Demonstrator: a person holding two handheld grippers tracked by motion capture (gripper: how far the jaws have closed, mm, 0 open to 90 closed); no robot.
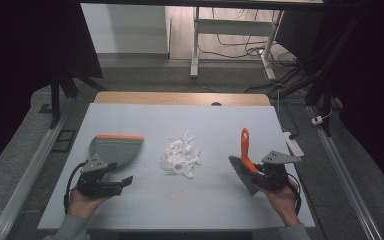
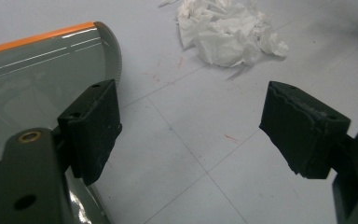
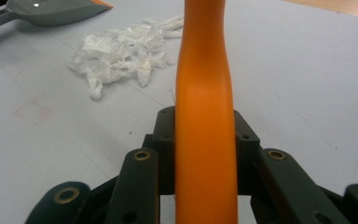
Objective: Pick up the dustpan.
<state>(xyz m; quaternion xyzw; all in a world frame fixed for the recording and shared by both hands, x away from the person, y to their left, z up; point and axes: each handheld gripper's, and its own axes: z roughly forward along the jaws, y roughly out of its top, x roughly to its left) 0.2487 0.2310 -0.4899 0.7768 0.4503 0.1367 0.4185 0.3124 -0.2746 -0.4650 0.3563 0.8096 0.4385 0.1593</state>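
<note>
A grey dustpan with an orange lip lies at the left of the table, its grey scoop beside my left jaw. My left gripper is open just on its near side, and nothing lies between its fingers. A heap of crumpled white paper sits mid-table, ahead of the left gripper. My right gripper is shut on the orange handle of a brush. The brush's grey bristles touch the table. The paper and dustpan lie beyond it.
The white table top ends in a wooden strip at the far side. A white power strip lies off the right edge. Metal rails run along the floor on both sides, and a white desk frame stands behind.
</note>
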